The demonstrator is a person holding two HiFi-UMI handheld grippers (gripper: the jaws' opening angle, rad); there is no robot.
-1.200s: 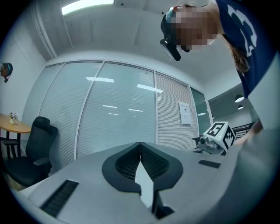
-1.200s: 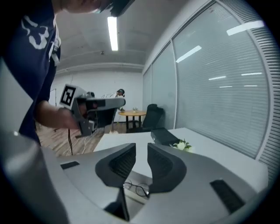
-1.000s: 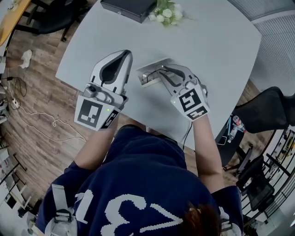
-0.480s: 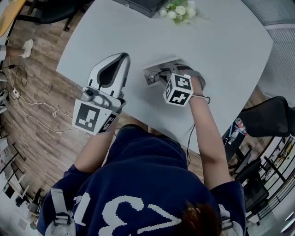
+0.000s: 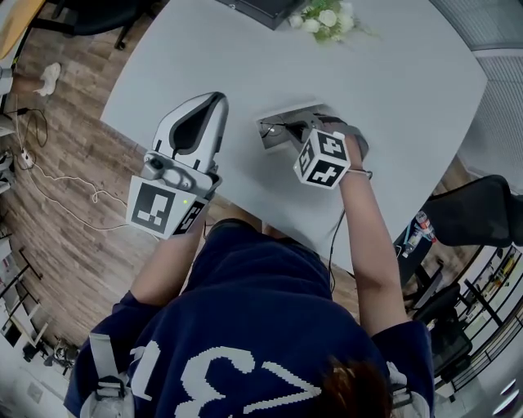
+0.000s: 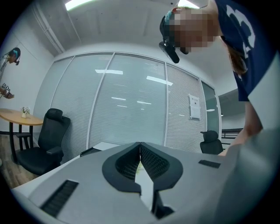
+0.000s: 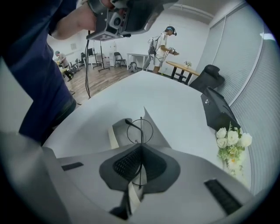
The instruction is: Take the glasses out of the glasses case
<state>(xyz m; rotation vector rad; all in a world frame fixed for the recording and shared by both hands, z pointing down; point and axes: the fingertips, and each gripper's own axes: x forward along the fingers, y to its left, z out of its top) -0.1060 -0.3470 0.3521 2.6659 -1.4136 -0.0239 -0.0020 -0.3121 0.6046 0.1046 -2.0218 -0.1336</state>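
The open grey glasses case (image 5: 280, 125) lies on the white table (image 5: 392, 98) in the head view. My right gripper (image 5: 301, 131) is tipped down over the case. In the right gripper view its jaws (image 7: 141, 148) are shut on the thin wire glasses (image 7: 141, 130), whose round lens ring stands up above the case (image 7: 117, 131). My left gripper (image 5: 214, 100) hangs over the table's near edge, left of the case and apart from it. It is shut with nothing between its fingers (image 6: 140, 148) and looks out across the room.
A bunch of white flowers (image 5: 327, 18) and a flat black box (image 5: 261, 8) sit at the table's far side. A black office chair (image 5: 482, 212) stands right of the table. Wood floor with a cable lies to the left. Other people stand far off (image 7: 162, 43).
My right gripper has tipped forward over the case, so its marker cube now faces up, with the glasses held in its jaws. The left gripper has barely moved.
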